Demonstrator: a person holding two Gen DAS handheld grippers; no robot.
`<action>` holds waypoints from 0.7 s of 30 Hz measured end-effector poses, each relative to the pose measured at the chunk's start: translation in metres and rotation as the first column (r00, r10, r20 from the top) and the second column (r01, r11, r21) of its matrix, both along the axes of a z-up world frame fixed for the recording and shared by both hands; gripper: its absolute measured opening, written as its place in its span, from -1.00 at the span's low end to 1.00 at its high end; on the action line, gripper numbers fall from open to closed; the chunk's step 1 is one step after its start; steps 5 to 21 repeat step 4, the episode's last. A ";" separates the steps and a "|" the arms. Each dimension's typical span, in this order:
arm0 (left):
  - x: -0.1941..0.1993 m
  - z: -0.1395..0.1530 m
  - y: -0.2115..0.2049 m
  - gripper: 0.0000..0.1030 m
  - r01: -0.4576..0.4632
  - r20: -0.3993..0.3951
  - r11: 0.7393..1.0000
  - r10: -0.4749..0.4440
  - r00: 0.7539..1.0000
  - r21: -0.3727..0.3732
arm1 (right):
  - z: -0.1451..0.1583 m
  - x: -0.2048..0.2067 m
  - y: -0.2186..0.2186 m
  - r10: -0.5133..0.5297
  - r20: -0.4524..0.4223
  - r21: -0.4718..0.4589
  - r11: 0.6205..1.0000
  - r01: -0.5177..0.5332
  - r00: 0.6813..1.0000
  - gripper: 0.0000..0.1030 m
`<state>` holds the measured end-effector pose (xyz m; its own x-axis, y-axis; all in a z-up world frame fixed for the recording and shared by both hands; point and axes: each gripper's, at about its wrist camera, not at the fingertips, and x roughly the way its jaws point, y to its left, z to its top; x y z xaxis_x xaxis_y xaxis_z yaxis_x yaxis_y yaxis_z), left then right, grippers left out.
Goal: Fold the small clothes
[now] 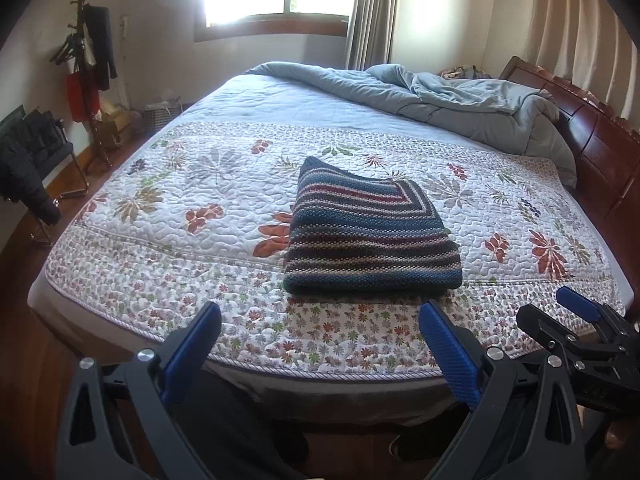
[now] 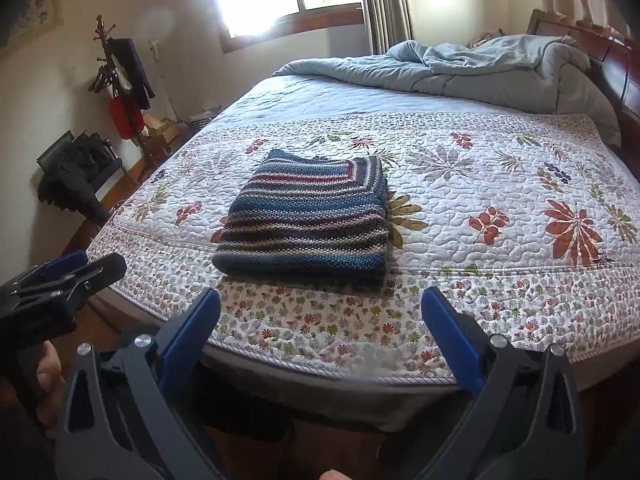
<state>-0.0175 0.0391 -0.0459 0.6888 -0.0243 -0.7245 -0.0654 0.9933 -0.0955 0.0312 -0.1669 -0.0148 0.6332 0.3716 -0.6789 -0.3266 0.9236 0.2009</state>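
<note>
Folded striped knit (image 1: 370,232) squared on floral quilt (image 1: 160,248) — left gripper (image 1: 320,320) and right gripper (image 2: 320,312) spread, empty; best withdrawn without snagging 1 edge.

The left gripper (image 1: 320,316) and right gripper (image 2: 320,304) share one build: black plastic arms with triangular cut-outs, silver round screws, and ribbed blue pads (image 1: 450,354) lining each finger.
</note>
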 end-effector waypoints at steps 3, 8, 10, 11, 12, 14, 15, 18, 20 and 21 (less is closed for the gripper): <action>0.001 0.000 0.001 0.93 0.000 -0.001 1.000 0.000 1.000 -0.001 | 0.000 0.000 0.000 0.001 0.001 0.003 1.000 -0.001 1.000 0.94; 0.000 0.000 0.001 0.93 -0.001 0.000 1.000 0.001 1.000 0.001 | 0.000 0.000 0.000 0.001 0.003 0.002 1.000 -0.001 1.000 0.94; 0.000 0.000 0.001 0.93 -0.001 0.000 1.000 0.001 1.000 0.001 | 0.000 0.000 0.000 0.001 0.003 0.002 1.000 -0.001 1.000 0.94; 0.000 0.000 0.001 0.93 -0.001 0.000 1.000 0.001 1.000 0.001 | 0.000 0.000 0.000 0.001 0.003 0.002 1.000 -0.001 1.000 0.94; 0.000 0.000 0.001 0.93 -0.001 0.000 1.000 0.001 1.000 0.001 | 0.000 0.000 0.000 0.001 0.003 0.002 1.000 -0.001 1.000 0.94; 0.000 0.000 0.001 0.93 -0.001 0.000 1.000 0.001 1.000 0.001 | 0.000 0.000 0.000 0.001 0.003 0.002 1.000 -0.001 1.000 0.94; 0.000 0.000 0.001 0.93 -0.001 0.000 1.000 0.001 1.000 0.001 | 0.000 0.000 0.000 0.001 0.003 0.002 1.000 -0.001 1.000 0.94; 0.000 0.000 0.001 0.93 -0.001 0.000 1.000 0.001 1.000 0.001 | 0.000 0.000 0.000 0.001 0.003 0.002 1.000 -0.001 1.000 0.94; 0.000 0.000 0.001 0.93 -0.001 0.000 1.000 0.001 1.000 0.001 | 0.000 0.000 0.000 0.001 0.003 0.002 1.000 -0.001 1.000 0.94; 0.000 0.000 0.001 0.93 -0.001 0.000 1.000 0.001 1.000 0.001 | 0.000 0.000 0.000 0.001 0.003 0.002 1.000 -0.001 1.000 0.94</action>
